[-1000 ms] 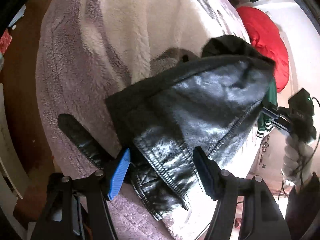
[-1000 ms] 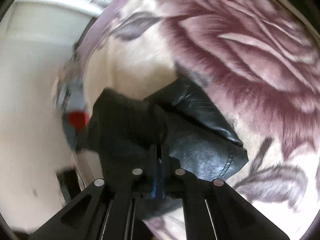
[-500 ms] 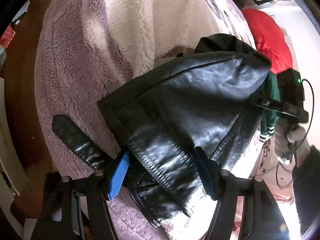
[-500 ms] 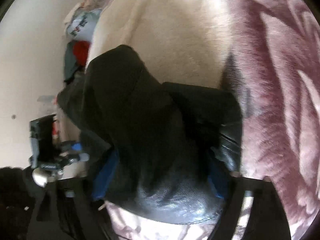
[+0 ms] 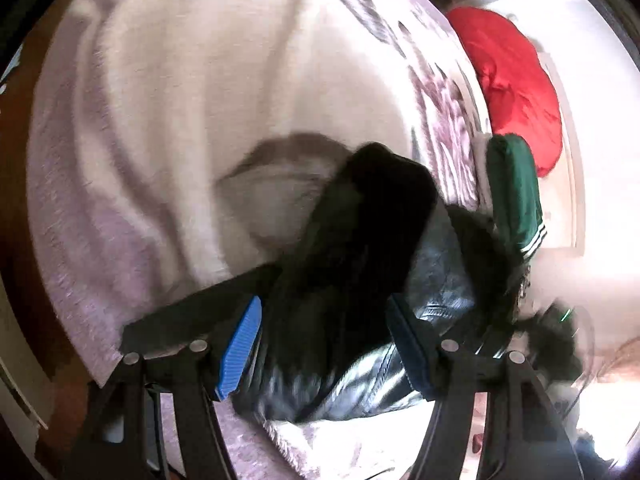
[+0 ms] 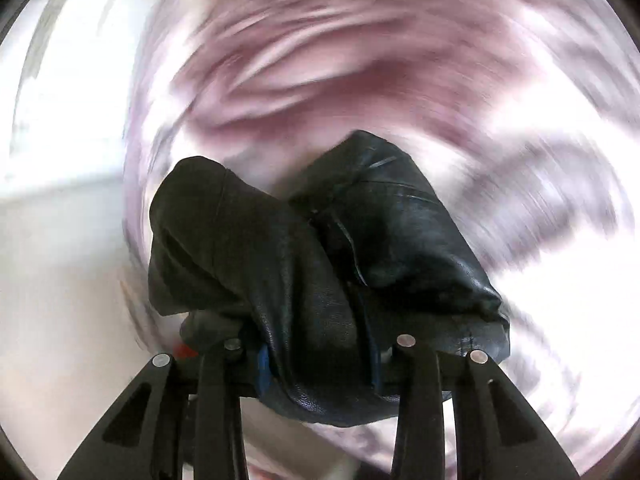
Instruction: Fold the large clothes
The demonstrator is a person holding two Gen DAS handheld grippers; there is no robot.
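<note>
A black leather jacket (image 5: pixel 360 256) lies bunched on a fluffy cream and mauve blanket (image 5: pixel 180 100). My left gripper (image 5: pixel 324 344) is open, its blue pads wide apart on either side of the jacket's lower edge. In the right wrist view the jacket (image 6: pixel 320 248) drapes in folds over my right gripper (image 6: pixel 316 364). Its fingers stand partly apart with leather between them; I cannot tell if they grip it. Both views are motion-blurred.
A red cushion or garment (image 5: pixel 516 80) and a green garment with white stripes (image 5: pixel 516 192) lie at the blanket's right edge. A white wall (image 6: pixel 60 120) lies left of the rose-patterned blanket (image 6: pixel 360 60). Brown floor (image 5: pixel 16 200) shows at far left.
The jacket has been pulled in and bunched up, now more crumpled and narrower. The right gripper opened after 1 s ago and has swung round. The left gripper stays open.
</note>
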